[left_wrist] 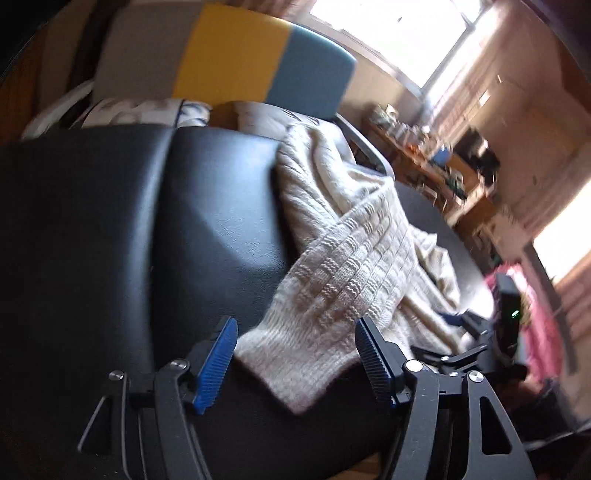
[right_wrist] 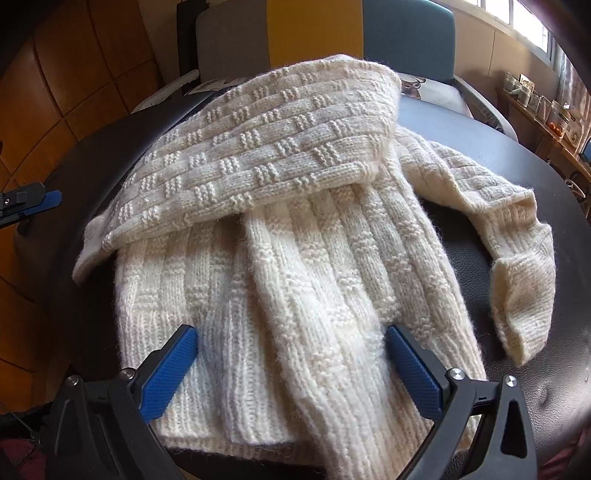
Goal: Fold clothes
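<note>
Black table (right_wrist: 535, 295), right view alone shows sweater's (right_wrist: 295, 277) cuff (right_wrist: 524, 314)

A round black tabletop (right_wrist: 524, 177) with a leather-like surface fills the foreground. Beyond its far edge stands a chair (right_wrist: 321, 33) with a backrest in grey, yellow and blue panels. Orange-brown wall panelling (right_wrist: 74, 74) lies to the left. A bright window (left_wrist: 399, 33) admits strong daylight at the upper right. A cluttered wooden shelf (left_wrist: 436, 162) runs below it along the wall.
</note>
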The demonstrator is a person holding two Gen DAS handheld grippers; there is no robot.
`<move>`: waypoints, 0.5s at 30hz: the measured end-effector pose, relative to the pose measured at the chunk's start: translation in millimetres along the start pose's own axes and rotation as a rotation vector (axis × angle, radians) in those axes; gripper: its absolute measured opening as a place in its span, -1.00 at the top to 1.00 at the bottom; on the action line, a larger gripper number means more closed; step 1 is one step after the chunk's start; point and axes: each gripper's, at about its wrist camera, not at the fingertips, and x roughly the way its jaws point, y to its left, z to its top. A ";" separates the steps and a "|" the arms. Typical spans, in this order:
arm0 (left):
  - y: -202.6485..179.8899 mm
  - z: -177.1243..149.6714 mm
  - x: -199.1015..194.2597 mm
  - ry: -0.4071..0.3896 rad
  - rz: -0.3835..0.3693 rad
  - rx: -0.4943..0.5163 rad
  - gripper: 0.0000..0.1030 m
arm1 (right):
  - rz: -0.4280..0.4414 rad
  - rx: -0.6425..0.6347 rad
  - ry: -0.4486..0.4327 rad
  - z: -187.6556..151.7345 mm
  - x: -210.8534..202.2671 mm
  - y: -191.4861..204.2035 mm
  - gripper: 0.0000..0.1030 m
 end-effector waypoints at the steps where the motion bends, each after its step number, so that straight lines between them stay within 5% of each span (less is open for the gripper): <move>1: -6.5 3.0 6.3 0.011 -0.007 0.037 -0.34 | 0.000 -0.001 -0.002 0.5 -1.4 1.9 -1.00; 6: -18.5 11.7 43.0 0.075 0.005 0.075 -0.34 | 0.001 0.001 -0.007 4.5 -8.1 11.1 -1.00; 7: -18.2 11.2 50.7 0.093 0.012 0.075 -0.10 | 0.002 0.002 -0.009 5.2 -9.5 13.0 -1.00; 8: -18.0 10.7 58.5 0.111 0.020 0.074 0.59 | 0.002 0.001 -0.013 5.7 -11.0 15.0 -1.00; 9: -17.8 10.3 66.2 0.129 0.028 0.074 0.99 | 0.003 0.000 -0.017 6.1 -12.5 16.9 -1.00; 15: -8.5 6.5 65.2 0.085 0.022 -0.035 0.98 | 0.011 -0.001 -0.019 11.6 -22.0 29.8 -1.00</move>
